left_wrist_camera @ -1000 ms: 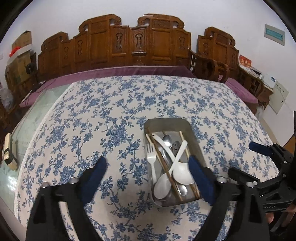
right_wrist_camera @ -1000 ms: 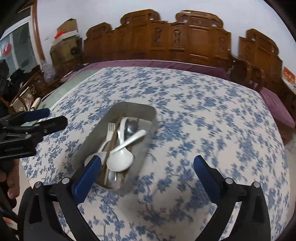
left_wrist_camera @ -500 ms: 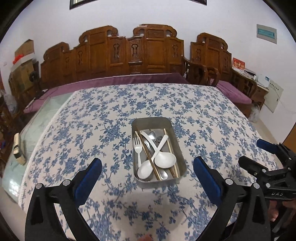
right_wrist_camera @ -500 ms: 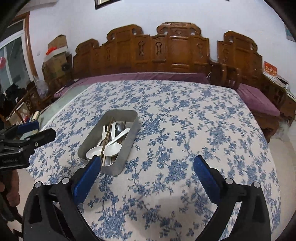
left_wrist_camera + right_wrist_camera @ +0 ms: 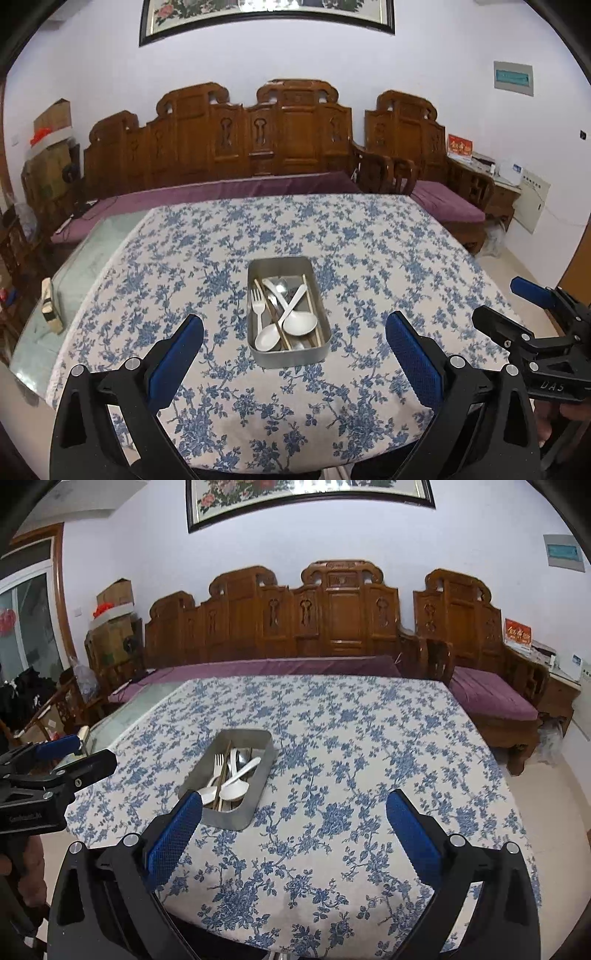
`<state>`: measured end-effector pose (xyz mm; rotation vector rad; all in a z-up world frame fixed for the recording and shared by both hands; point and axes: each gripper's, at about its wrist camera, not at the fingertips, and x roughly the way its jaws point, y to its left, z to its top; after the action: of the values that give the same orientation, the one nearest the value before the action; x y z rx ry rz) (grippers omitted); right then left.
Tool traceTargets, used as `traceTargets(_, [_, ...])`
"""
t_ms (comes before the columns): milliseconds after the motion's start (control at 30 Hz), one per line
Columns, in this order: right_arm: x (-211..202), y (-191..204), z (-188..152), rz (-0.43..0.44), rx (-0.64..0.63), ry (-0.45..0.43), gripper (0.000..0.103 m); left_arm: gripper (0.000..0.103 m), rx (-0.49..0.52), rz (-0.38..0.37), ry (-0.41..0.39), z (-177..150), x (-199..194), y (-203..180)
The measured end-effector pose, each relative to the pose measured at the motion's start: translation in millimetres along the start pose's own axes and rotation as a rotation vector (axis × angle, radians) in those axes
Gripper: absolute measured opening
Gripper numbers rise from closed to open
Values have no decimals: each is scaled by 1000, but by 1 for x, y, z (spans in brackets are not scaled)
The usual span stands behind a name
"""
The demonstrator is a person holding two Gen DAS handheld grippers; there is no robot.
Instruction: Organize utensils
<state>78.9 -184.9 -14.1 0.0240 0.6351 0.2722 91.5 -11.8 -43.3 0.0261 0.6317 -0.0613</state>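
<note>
A carved wooden bench (image 5: 288, 140) with purple cushions lines the white wall beneath a framed painting (image 5: 266, 14), behind a counter (image 5: 388, 258) draped in a blue-and-white floral cloth. Near the counter's front middle sits a rectangular metal tin (image 5: 289, 356), which holds all the utensils in view: two white plastic spoons (image 5: 299, 324) crossed over one another, a white plastic fork (image 5: 257, 301) along the tin's left side, a pair of wooden chopsticks (image 5: 309, 301) and at least one metal spoon (image 5: 281, 285) partly buried under the rest. The cloth around the tin is bare. The left claw (image 5: 293, 349) hangs back at the near edge of the counter, its blue-padded fingers (image 5: 177, 354) spread wide apart and holding nothing, the tin framed between them. The right claw (image 5: 293, 829) hovers to the tin's right, equally wide apart and empty, its left pad overlapping the tin's near corner in the right wrist view. Part of a hand (image 5: 31, 867) gripping the left tool's handle shows at that view's left edge.
</note>
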Motion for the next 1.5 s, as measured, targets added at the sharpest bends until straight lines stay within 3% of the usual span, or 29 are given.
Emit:
traceTargets(733, [-115,17,60,-15,-16,-247,100,95,-24,12,-199,48,-95,-5])
traceTargets(1500, [-117,14,59,-33,-3,-256,100,95,-32,19,-215,46,-102,-2])
